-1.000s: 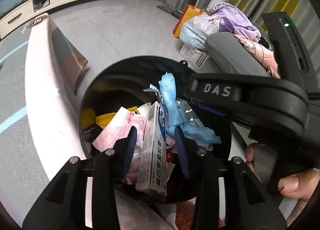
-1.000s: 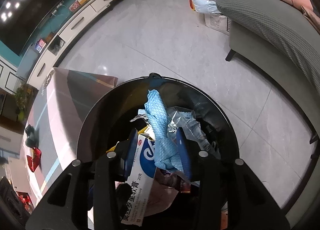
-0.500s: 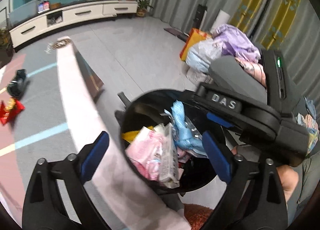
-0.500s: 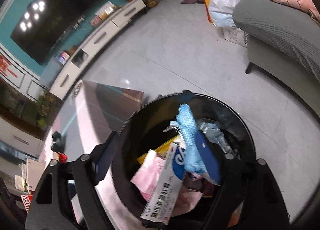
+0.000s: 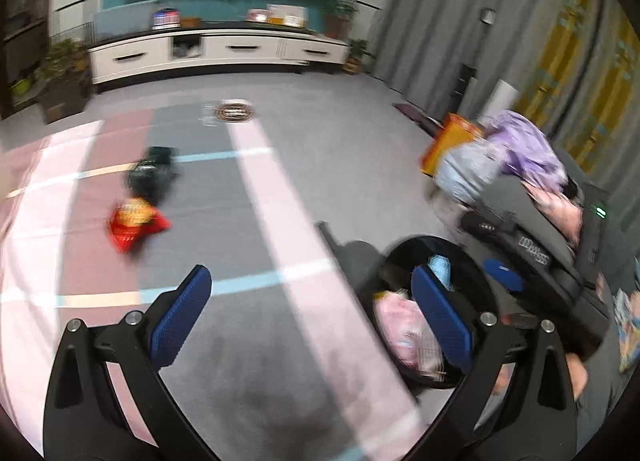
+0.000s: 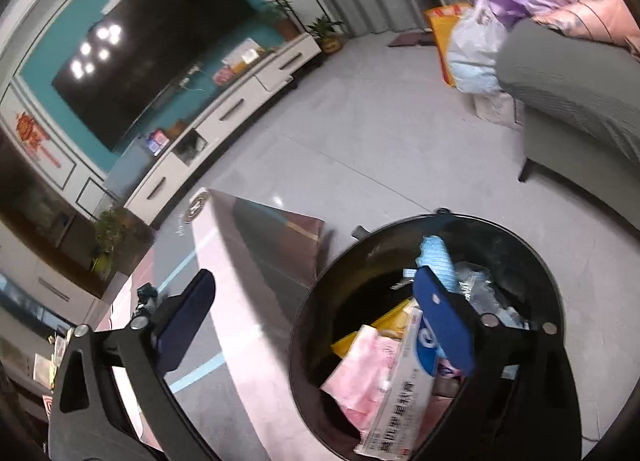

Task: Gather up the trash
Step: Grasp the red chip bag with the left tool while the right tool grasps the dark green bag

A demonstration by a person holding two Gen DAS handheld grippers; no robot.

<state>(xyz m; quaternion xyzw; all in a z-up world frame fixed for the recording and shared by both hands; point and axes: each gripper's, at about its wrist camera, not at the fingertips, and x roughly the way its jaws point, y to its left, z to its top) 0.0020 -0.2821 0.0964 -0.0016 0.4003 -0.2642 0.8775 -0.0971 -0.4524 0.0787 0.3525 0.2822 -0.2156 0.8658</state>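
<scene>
A round black trash bin point(image 6: 532, 257) stands beside the table and holds a white ointment box point(image 6: 400, 397), a pink wrapper point(image 6: 360, 377), a blue cloth point(image 6: 438, 257) and clear plastic. It also shows at lower right in the left wrist view point(image 5: 440, 245). My left gripper point(image 5: 308, 319) is open and empty above the table point(image 5: 256, 341). My right gripper point(image 6: 316, 315) is open and empty, its right finger over the bin. A red wrapper point(image 5: 134, 221) and a dark crumpled item point(image 5: 154, 171) lie on the table to the left.
A grey sofa point(image 6: 580, 101) piled with clothes and bags stands to the right. A white TV cabinet point(image 5: 216, 51) and a TV point(image 6: 160, 45) line the far wall. Grey floor lies between.
Both grippers opened and dropped the ointment box and blue cloth into the bin. Both have lifted away; the left one has swung left over the table.
</scene>
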